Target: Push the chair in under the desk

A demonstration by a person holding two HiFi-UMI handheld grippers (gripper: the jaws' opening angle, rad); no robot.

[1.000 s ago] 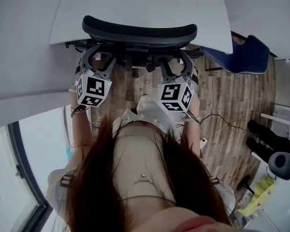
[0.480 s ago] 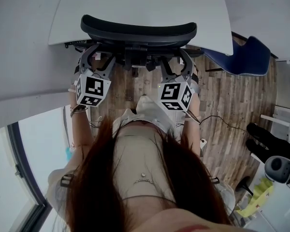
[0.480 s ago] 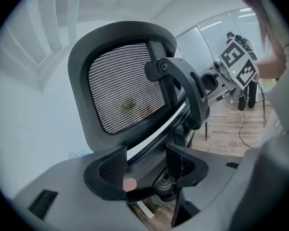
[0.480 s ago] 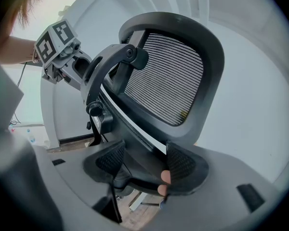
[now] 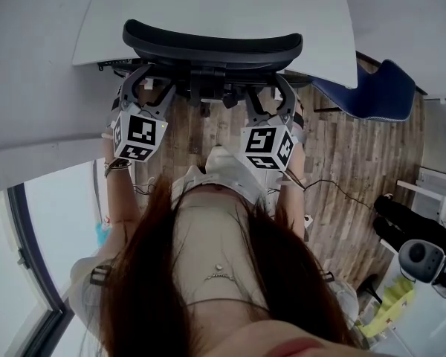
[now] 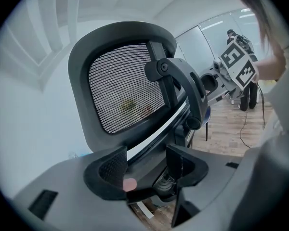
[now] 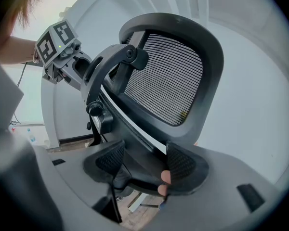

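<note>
The black mesh-backed office chair (image 5: 212,47) stands with its seat under the white desk (image 5: 208,6); its curved back top lies along the desk's near edge. My left gripper (image 5: 150,88) is at the left side of the chair's back frame and my right gripper (image 5: 271,95) at the right side. The left gripper view shows the mesh back (image 6: 125,90) rising above the left gripper (image 6: 144,160), jaws apart with the frame bar running between them. In the right gripper view the back (image 7: 168,81) does the same over the right gripper (image 7: 144,160), also open astride the frame.
A blue chair (image 5: 383,88) sits at the desk's right corner. Wooden floor (image 5: 342,147) with a loose cable lies to the right. White furniture, a round black device (image 5: 420,259) and a yellow object (image 5: 390,303) are at lower right. A wall and window run along the left.
The chair back and both grippers have edged slightly forward toward the desk. Jaw spacing looks unchanged.
</note>
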